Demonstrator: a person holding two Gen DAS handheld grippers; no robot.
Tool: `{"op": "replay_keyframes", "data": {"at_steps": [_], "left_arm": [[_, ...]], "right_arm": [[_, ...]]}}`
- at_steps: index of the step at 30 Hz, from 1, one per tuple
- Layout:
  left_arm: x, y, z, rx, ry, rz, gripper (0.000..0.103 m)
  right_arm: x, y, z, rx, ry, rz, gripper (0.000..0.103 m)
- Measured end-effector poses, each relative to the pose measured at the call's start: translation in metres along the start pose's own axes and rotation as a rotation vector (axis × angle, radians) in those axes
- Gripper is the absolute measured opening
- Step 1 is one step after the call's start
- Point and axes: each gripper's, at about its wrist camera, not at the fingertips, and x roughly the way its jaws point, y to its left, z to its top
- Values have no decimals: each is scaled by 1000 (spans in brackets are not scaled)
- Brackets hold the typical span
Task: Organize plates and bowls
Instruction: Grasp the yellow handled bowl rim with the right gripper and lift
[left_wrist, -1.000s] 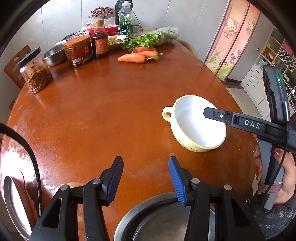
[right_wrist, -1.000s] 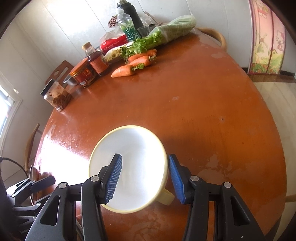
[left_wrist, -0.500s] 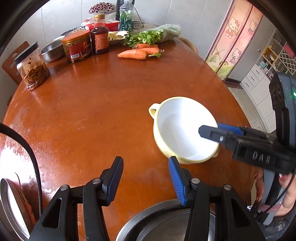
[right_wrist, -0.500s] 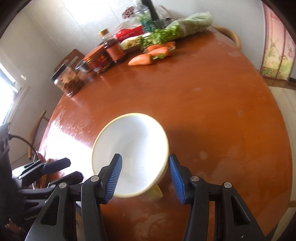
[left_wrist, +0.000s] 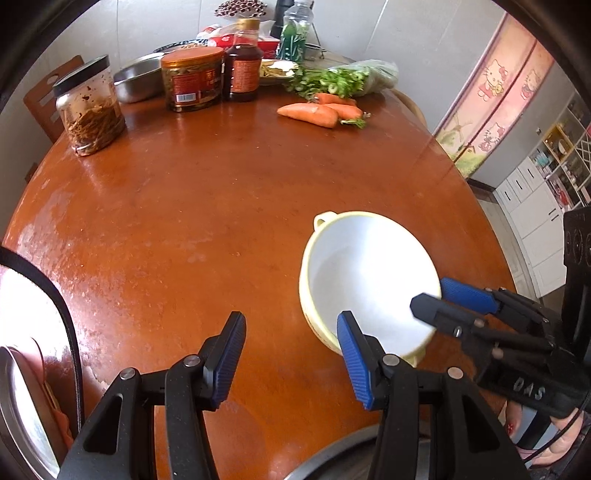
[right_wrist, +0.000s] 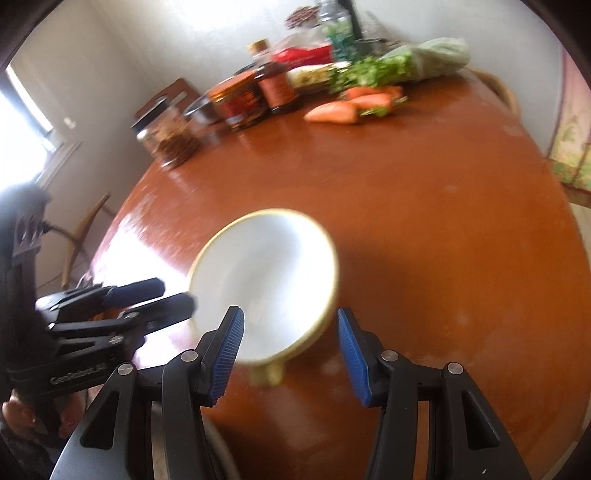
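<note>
Nearest the left wrist camera, the rim of a steel basin curved along the bottom edge, on the near side of the yellow bowl. The left gripper hung over bare table just left of the bowl. Its fingers stood at a middling gap with nothing between them, and its right finger overlapped the bowl's near wall in that view. Far to the left of the bowl, at the picture's edge, lay what looked like a plate, mostly cut off.

The bowl, white inside with a small handle on its far rim, sat towards the table's near right side. The right gripper reached it from the right. One finger was over the inside and the blue pad of the other sat just outside the rim, so the wall lay between them. The gap was middling. I could not tell whether the pads pressed the wall or whether the bowl was lifted off the table. The right wrist view was blurred.

Well beyond the bowl lay carrots with a bag of greens behind them. Left of those stood a sauce bottle, an orange-lidded tub, a steel dish and a glass jar.
</note>
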Motion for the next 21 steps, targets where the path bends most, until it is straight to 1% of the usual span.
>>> {"op": "replay_keyframes", "data": {"at_steps": [4,6,7,8,10,11,14,16,19,21], "left_arm": [[8,0,3,-4,16,-14,51],[12,-1,3,-1,24,-16,51],[13,-2,4,2,26,-17,51],[15,-4,3,7,33,-22,51],[17,-6,3,12,42,-30,51],[19,-7,4,16,46,-35,51],[23,-11,4,30,60,-39,51],[26,-12,3,34,71,-47,51],[31,-14,2,35,91,-69,40],[32,-14,2,33,84,-55,38]], "right_arm": [[7,-5,6,-2,-22,-60,54],[12,-7,7,2,-21,-66,52],[13,-7,7,1,-22,-67,50],[15,-6,8,-1,-27,-66,45],[17,-5,9,-4,-32,-71,43],[18,-4,8,-9,-31,-68,39],[18,0,7,-22,-33,-67,33],[18,3,6,-27,-35,-74,31],[18,4,5,-21,-35,-64,29],[17,8,4,-30,-39,-65,29]]}}
